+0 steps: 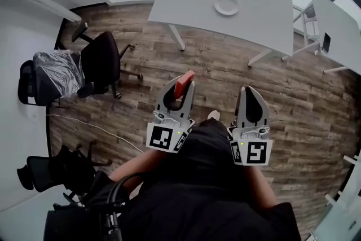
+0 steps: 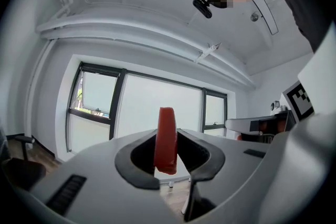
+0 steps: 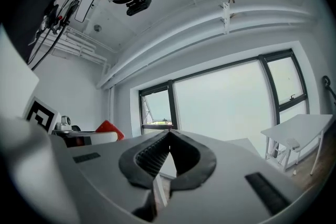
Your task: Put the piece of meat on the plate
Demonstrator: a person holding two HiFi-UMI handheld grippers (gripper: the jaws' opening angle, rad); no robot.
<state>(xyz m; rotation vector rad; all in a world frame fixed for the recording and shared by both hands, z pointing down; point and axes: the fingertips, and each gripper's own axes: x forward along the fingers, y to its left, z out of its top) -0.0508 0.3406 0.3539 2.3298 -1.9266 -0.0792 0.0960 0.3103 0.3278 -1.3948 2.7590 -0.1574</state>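
Nearest, the left gripper [image 1: 180, 92] is clamped on the red meat [image 1: 184, 82] (slice on edge); the right gripper [image 1: 250, 90] is closed, empty. The plate [image 1: 216, 5] is seen well ahead on the desk [image 1: 186, 3], slightly rightward.

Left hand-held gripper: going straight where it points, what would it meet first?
Probably the near edge of the white table; if the left hand-held gripper passes above it, the window beyond. Height is unclear.
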